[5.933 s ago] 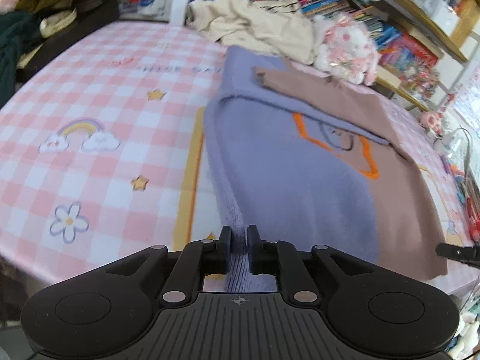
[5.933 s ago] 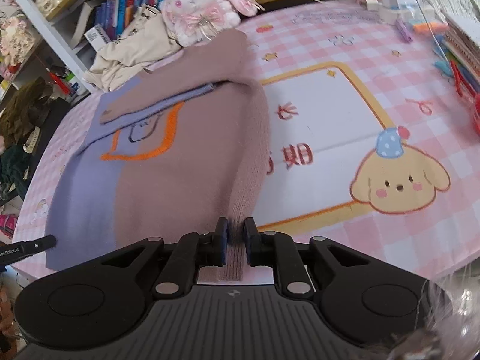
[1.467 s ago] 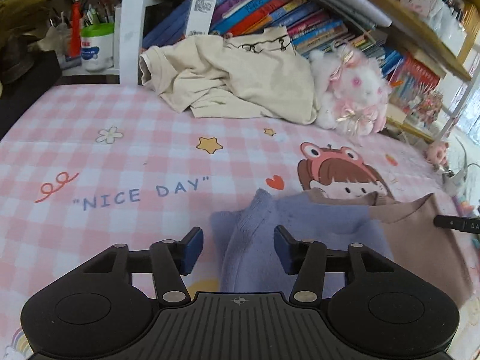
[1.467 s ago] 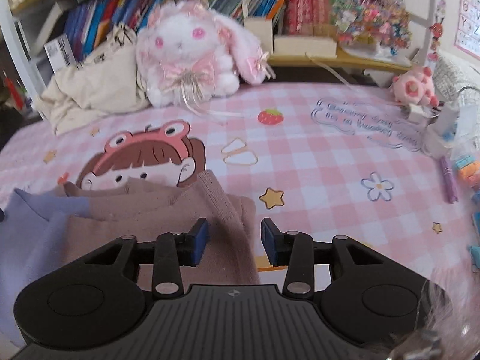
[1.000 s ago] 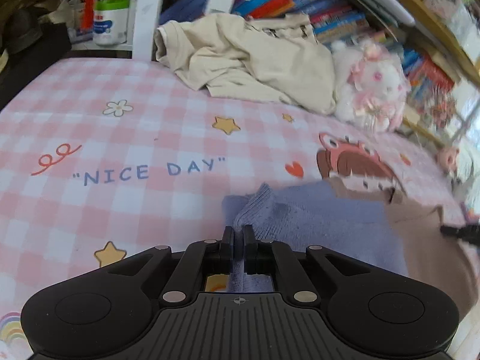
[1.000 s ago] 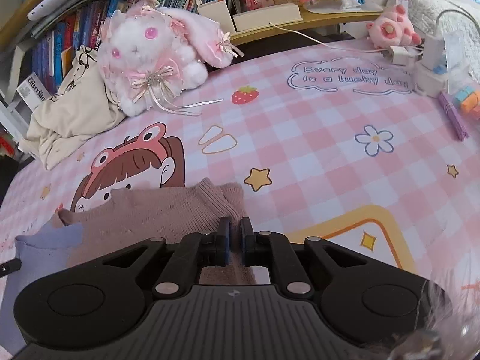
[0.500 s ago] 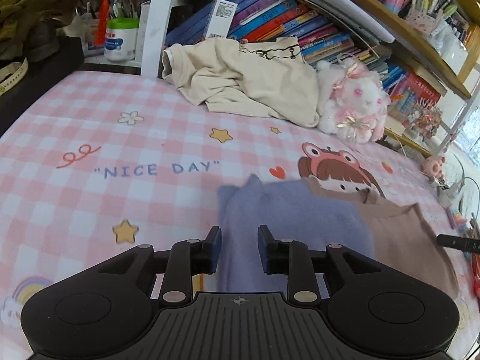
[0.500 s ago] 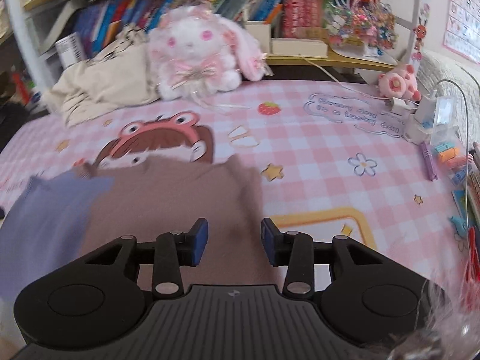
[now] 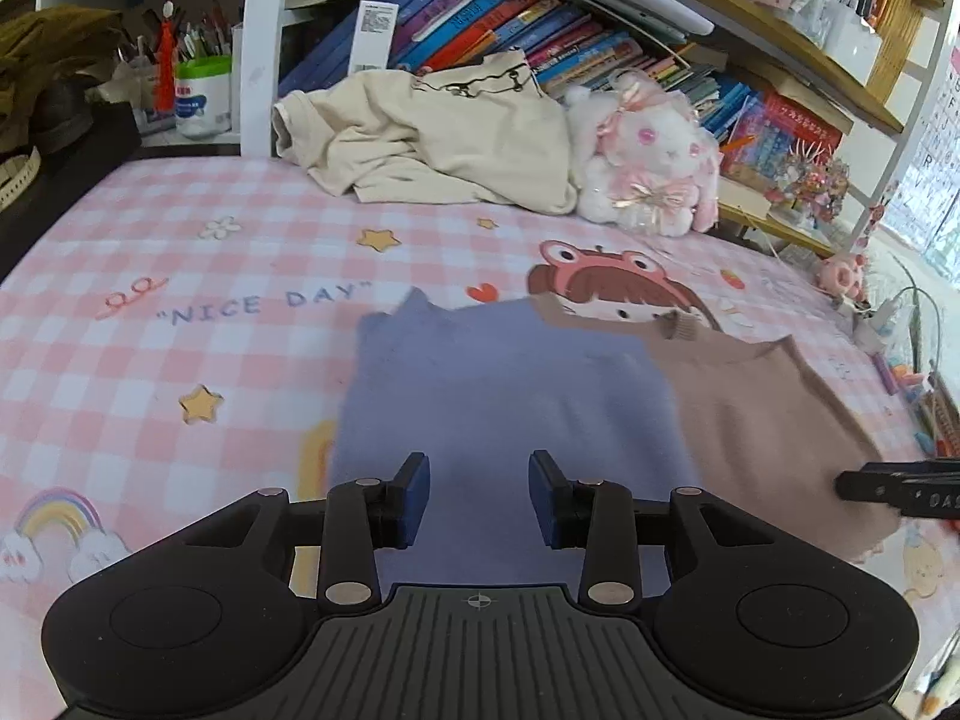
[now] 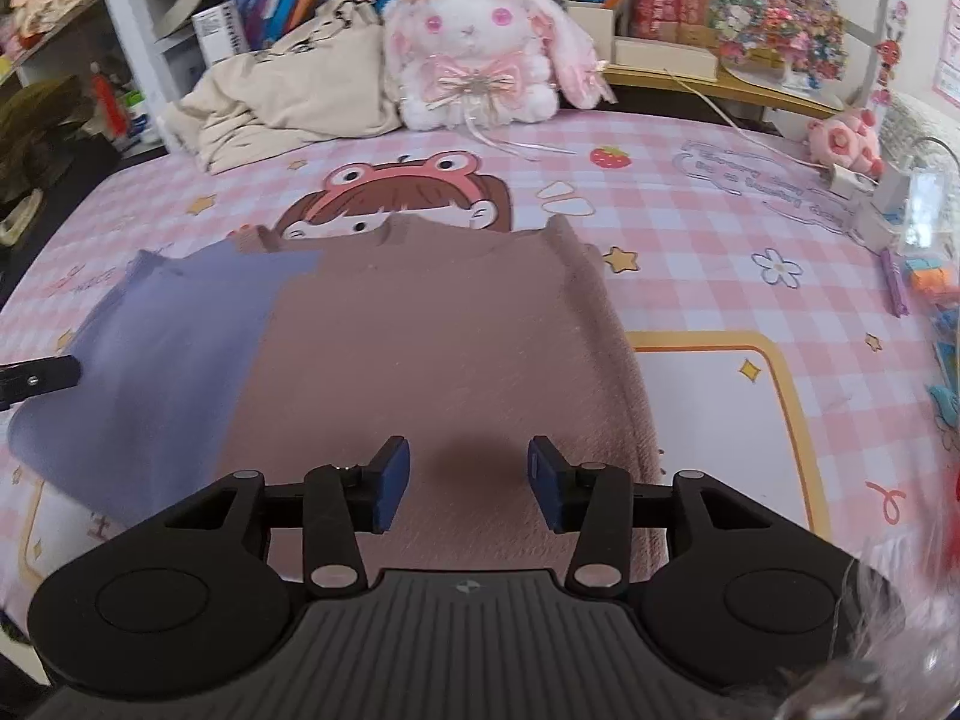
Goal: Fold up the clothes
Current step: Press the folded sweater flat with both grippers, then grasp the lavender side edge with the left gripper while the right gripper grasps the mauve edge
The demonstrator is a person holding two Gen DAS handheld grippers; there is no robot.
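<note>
A knit sweater, half lilac (image 9: 504, 396) and half dusty brown (image 10: 432, 348), lies folded flat on the pink checked bedspread (image 9: 150, 276). My left gripper (image 9: 479, 495) hovers over the lilac half, its jaws opening with nothing between them. Over the brown half my right gripper (image 10: 468, 483) hangs, jaws also opening and empty. In the left wrist view the right gripper's black tip (image 9: 900, 489) shows at the right edge; the left gripper's tip (image 10: 36, 378) shows at the left edge of the right wrist view.
A crumpled cream garment (image 9: 432, 138) and a white-and-pink plush rabbit (image 10: 474, 42) sit at the back against bookshelves (image 9: 540, 30). Small toys, a charger and cables (image 10: 870, 180) line the right side. A dark pile (image 9: 48, 78) lies at far left.
Both grippers were shut on the sweater's far corners a second ago. They have let go, pulled back and risen, and the sweater now lies flat.
</note>
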